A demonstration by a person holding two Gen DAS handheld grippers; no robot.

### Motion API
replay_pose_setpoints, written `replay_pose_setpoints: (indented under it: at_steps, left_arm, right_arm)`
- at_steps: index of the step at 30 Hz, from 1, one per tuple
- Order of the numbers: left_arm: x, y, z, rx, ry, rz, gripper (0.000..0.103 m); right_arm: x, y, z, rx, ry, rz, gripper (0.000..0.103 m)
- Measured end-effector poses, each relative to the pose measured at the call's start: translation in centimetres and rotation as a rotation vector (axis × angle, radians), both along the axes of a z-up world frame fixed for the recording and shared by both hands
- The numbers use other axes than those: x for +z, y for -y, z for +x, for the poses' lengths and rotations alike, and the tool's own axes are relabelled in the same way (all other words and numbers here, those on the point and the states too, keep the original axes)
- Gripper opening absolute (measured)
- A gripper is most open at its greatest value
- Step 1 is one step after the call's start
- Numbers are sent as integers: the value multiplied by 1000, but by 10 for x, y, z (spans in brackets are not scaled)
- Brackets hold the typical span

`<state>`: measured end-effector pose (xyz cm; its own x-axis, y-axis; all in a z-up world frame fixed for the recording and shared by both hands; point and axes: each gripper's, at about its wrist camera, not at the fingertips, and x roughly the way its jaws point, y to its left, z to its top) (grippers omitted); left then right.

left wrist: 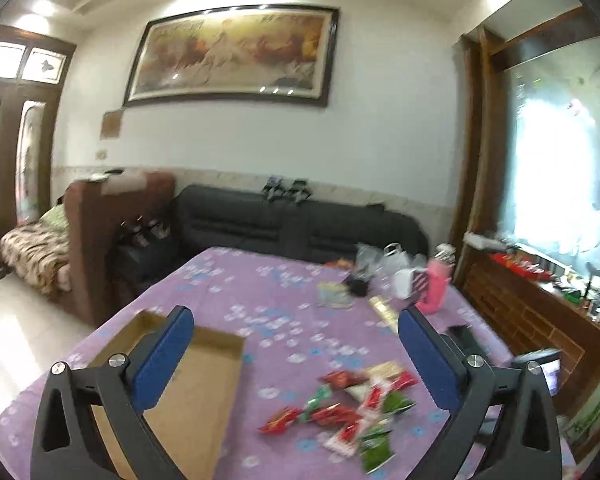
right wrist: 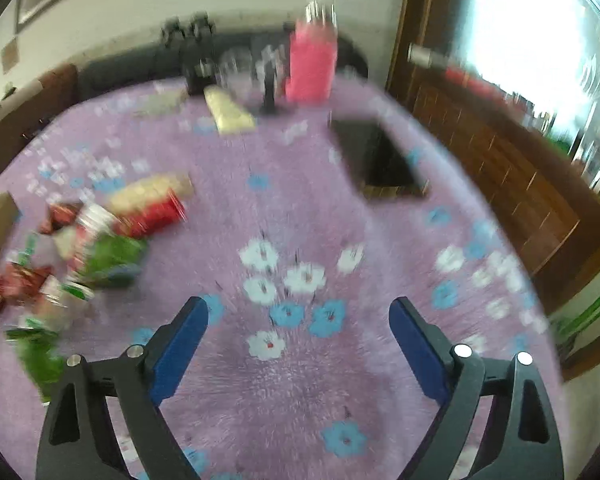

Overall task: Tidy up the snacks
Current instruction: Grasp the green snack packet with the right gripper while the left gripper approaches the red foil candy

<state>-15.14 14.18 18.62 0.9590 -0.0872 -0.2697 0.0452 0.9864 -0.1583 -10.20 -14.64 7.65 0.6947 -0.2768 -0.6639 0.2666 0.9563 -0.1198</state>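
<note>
I'm working in a home living room. I see a black sofa (left wrist: 300,224), a framed horse painting (left wrist: 232,54), and a wooden cabinet (left wrist: 532,312).

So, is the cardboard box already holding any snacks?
Empty, as far as visible: the cardboard box shows only bare brown floor, and the snack packets lie beside it on the tablecloth.

My left gripper (left wrist: 296,324) is held up with its blue-padded fingers (left wrist: 162,360) spread wide, nothing between them — my right gripper (right wrist: 298,316) is the same, jaws wide apart and empty, tilted down; its view is blurred
</note>
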Motion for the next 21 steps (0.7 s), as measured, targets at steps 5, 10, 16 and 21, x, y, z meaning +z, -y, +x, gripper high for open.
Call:
replay_pose_setpoints:
  at_steps: [5,10,16,21]
  left_arm:
    - [-32,-34,22,-28,-115,-135,103]
    - [-48,-46,26,-6,-175,-146,103]
    - [-65,-41,36,-48,-251,-139,103]
    - [-77,-36,44,-69,-295,-134,103]
  right_arm:
    - [22,-26,-14,194,46,123,92]
    - [11,-59,-12,368,-25,265,86]
    - [-13,-110,-4,474,-99,233,78]
    - [-30,-115,3,465,-148,258,41]
